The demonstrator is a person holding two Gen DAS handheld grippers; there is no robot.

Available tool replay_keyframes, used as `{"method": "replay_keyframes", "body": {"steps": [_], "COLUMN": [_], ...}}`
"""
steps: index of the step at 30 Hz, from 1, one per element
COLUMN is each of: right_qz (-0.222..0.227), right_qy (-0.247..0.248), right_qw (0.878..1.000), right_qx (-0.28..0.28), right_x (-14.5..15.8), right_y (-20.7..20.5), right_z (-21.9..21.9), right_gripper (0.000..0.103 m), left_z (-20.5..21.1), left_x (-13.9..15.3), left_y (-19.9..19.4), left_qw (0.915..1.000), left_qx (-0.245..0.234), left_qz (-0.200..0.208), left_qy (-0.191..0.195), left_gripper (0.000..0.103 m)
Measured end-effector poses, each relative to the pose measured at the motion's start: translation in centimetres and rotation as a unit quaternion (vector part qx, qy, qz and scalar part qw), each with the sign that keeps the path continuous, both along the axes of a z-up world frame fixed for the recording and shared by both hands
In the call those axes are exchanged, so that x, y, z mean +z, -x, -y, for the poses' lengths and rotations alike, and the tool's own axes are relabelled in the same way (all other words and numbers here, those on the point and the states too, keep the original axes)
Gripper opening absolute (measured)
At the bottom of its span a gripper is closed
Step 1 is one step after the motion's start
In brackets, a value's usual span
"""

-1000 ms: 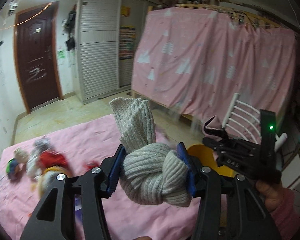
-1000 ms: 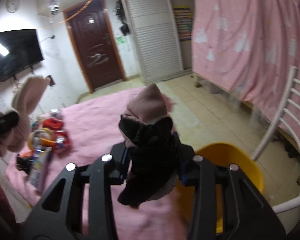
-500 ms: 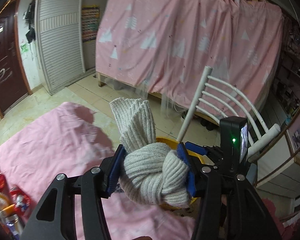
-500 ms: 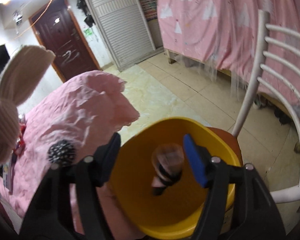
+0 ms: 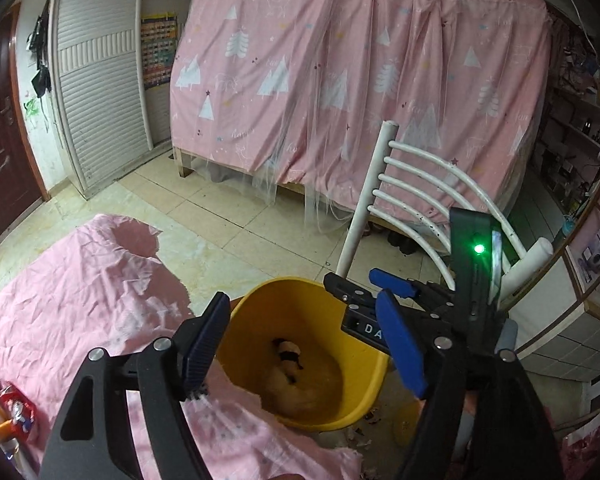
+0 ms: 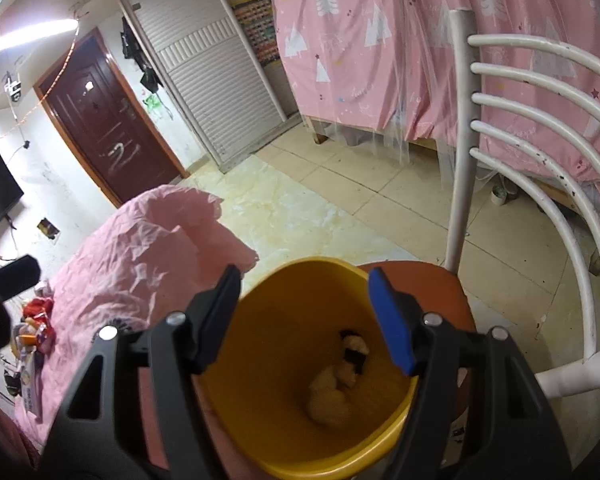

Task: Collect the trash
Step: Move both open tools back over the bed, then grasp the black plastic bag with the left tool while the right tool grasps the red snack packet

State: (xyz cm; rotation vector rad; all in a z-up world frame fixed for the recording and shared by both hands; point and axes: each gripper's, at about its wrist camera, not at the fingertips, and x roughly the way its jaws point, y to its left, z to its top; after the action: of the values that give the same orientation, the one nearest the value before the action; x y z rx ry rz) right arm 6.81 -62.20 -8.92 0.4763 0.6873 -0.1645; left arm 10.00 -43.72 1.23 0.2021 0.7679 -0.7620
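A yellow bin [image 5: 256, 312] stands on a chair seat beside the pink-covered table. At its bottom lie a beige knitted bundle [image 5: 300, 394] and a smaller pink and black bundle [image 5: 288, 354]. My left gripper [image 5: 302, 300] hangs over the bin's near rim, its jaws opening with nothing between them. My right gripper [image 5: 364, 285] is over the bin's right rim. In the right wrist view the right gripper [image 6: 304, 276] stands open and empty above the bin [image 6: 276, 344], looking down on the beige bundle [image 6: 328, 400] and the pink and black bundle [image 6: 354, 350].
A white chair back [image 5: 404, 184] rises just behind the bin, and its brown seat [image 6: 432, 280] holds the bin. The wrinkled pink table cover [image 5: 80, 280] lies to the left, with red wrappers [image 5: 16, 408] at its near left edge. Tiled floor and a pink bed curtain lie beyond.
Both grippers swung right from the table to over the yellow bin. The right one let go of the pink and black bundle, then the left dropped the beige knitted bundle; both lie inside.
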Motion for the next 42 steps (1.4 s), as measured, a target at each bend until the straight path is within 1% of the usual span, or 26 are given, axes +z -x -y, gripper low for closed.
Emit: {"method": "replay_keyframes", "body": {"steps": [4, 9, 15, 18, 19, 21, 26, 33, 42], "right_qz": [0.007, 0.023, 0.030, 0.033, 0.034, 0.035, 0.036, 0.031, 0.014], "right_qy": [0.010, 0.033, 0.042, 0.044, 0.046, 0.049, 0.062, 0.076, 0.088], "right_qw": [1.000, 0.998, 0.995, 0.993, 0.992, 0.990, 0.983, 0.974, 0.961], "right_qx": [0.021, 0.050, 0.087, 0.104, 0.112, 0.126, 0.166, 0.213, 0.263], "right_x": [0.9, 2.7, 4.1, 4.7, 4.9, 5.2, 6.0, 6.1, 5.6], "right_y": [-0.1, -0.3, -1.3, -1.9, -2.1, -2.6, -3.9, -5.5, -7.9], "right_z": [-1.9, -5.5, -9.9, -12.0, -12.9, -14.4, -18.9, -24.6, -30.6], "right_gripper": [0.068, 0.071, 0.072, 0.072, 0.072, 0.079, 0.079, 0.079, 0.079], "left_z": [-2.5, -6.5, -11.6, -14.1, -15.0, -16.7, -21.3, -28.2, -34.4], "left_x": [1.3, 3.1, 4.9, 5.3, 5.4, 5.5, 5.3, 5.2, 4.1], "left_y": [0.5, 0.8, 1.1, 1.1, 1.1, 1.0, 0.7, -0.3, -2.0], "left_qw": [0.9997, 0.9984, 0.9951, 0.9931, 0.9925, 0.9911, 0.9858, 0.9747, 0.9620], "left_qx": [0.018, 0.045, 0.083, 0.102, 0.107, 0.120, 0.157, 0.215, 0.269], "left_qz": [0.008, 0.022, 0.037, 0.042, 0.042, 0.042, 0.045, 0.048, 0.039], "left_qy": [0.011, 0.026, 0.040, 0.041, 0.041, 0.042, 0.040, 0.040, 0.028], "left_gripper": [0.066, 0.067, 0.067, 0.069, 0.069, 0.070, 0.073, 0.076, 0.076]}}
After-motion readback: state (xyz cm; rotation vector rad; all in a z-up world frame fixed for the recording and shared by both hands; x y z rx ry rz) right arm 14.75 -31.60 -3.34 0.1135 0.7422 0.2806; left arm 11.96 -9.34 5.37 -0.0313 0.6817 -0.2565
